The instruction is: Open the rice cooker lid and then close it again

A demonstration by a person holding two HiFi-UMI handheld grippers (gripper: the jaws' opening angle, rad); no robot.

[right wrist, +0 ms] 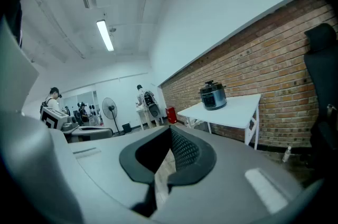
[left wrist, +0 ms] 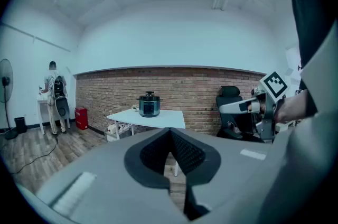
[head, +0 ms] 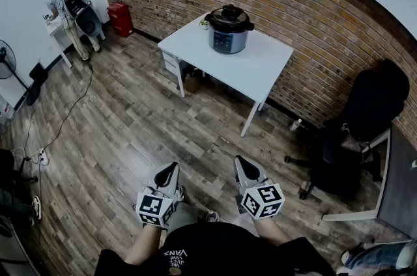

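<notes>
Distance is your first concern: the cooker [head: 229,28] sits on the white counter [head: 264,73] by the brick wall, well apart from both your claws. Its lid [head: 229,13] is down, so I judge the opening step not yet begun. On your far left a cable [head: 75,104] trails over the floor from the corner where a person [head: 60,8] stands at a desk. It lies off the straight path, but if you drift that way while walking in you could catch a foot on it. Your left claw [head: 171,167] is closed tight with nothing between its jaws, held low in front of you and aimed roughly at the counter. If you arrive like that, the closed tips would only prod the lid's knob instead of taking it. A push could also slide the cooker across the smooth top, so part the jaws before you reach it. A small item sits just beside the cooker on its left, too small to identify, and a wide swing could knock it over. Lifting the lid with one claw may drag or tip the pot if nothing steadies the body, and letting go early on the way down would let the lid slam. Your right claw [head: 242,163] is likewise fully closed and empty, level with the left one. Further right, a black chair [head: 374,109] stands near the counter's right corner, so if you approach from that side you risk bumping its base.
</notes>
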